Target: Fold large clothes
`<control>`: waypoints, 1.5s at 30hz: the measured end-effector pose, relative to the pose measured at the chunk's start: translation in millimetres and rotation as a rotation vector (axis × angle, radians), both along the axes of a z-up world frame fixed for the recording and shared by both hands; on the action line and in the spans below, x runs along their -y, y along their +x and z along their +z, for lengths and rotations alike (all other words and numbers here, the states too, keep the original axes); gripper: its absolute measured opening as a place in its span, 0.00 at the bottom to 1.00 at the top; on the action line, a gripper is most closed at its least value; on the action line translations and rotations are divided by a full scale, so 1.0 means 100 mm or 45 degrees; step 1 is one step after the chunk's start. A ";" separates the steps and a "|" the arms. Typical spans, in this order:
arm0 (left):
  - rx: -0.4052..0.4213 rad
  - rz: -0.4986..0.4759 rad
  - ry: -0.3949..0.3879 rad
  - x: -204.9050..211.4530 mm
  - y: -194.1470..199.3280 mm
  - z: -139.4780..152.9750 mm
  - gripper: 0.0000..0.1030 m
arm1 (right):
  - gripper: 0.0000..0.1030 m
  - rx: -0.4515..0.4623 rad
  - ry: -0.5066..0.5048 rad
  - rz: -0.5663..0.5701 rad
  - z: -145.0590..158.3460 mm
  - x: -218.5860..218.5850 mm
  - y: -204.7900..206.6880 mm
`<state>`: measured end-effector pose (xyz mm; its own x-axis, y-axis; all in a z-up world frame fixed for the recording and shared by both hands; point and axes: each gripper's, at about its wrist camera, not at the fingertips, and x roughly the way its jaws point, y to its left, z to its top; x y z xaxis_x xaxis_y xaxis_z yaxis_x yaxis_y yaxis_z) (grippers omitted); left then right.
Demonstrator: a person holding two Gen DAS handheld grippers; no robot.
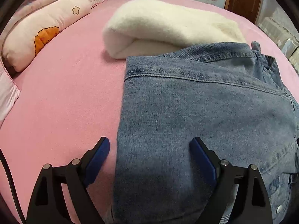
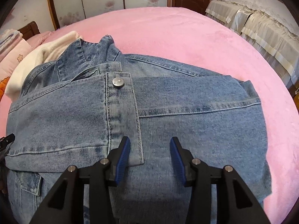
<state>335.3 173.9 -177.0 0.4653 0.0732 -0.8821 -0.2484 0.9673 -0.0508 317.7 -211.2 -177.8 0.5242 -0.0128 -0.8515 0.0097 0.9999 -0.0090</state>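
A pink bed (image 2: 186,37) is covered by a folded denim jacket (image 2: 168,112) (cream blanket (image 1: 168,24) behind); left gripper (image 1: 149,155) and right gripper (image 2: 149,153) are held above it, jaws open, empty.

Faded blue denim jacket (image 2: 168,123) with a silver snap button (image 2: 117,82) on a pink bedspread (image 2: 177,33); beside the jacket, a cream fleece blanket (image 1: 168,24); pale pink pillow (image 1: 46,29) with an orange print beyond.

Folded denim jacket (image 2: 149,115) on pink bed (image 2: 186,37)
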 end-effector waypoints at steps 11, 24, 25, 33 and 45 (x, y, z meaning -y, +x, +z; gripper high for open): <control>0.107 -0.127 -0.019 0.23 -0.55 0.76 0.85 | 0.44 0.023 0.017 0.022 0.63 -0.02 -0.57; 0.208 -0.227 0.002 0.51 -1.62 1.48 0.85 | 0.45 0.189 0.020 0.076 1.41 0.16 -1.65; 0.220 -0.232 0.005 0.52 -1.73 1.51 0.85 | 0.45 0.197 0.021 0.080 1.44 0.18 -1.74; 0.200 -0.251 -0.039 0.53 -2.32 1.47 0.85 | 0.49 0.165 0.034 0.127 1.42 0.40 -2.36; -0.063 -0.293 -0.102 0.45 -2.81 0.43 0.85 | 0.49 -0.063 0.155 0.148 0.60 1.03 -2.81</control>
<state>54.1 128.8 -134.4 0.4180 -0.1007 -0.9028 -0.0265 0.9921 -0.1229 36.9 -313.9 -118.2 0.4738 0.1503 -0.8677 -0.1038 0.9880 0.1144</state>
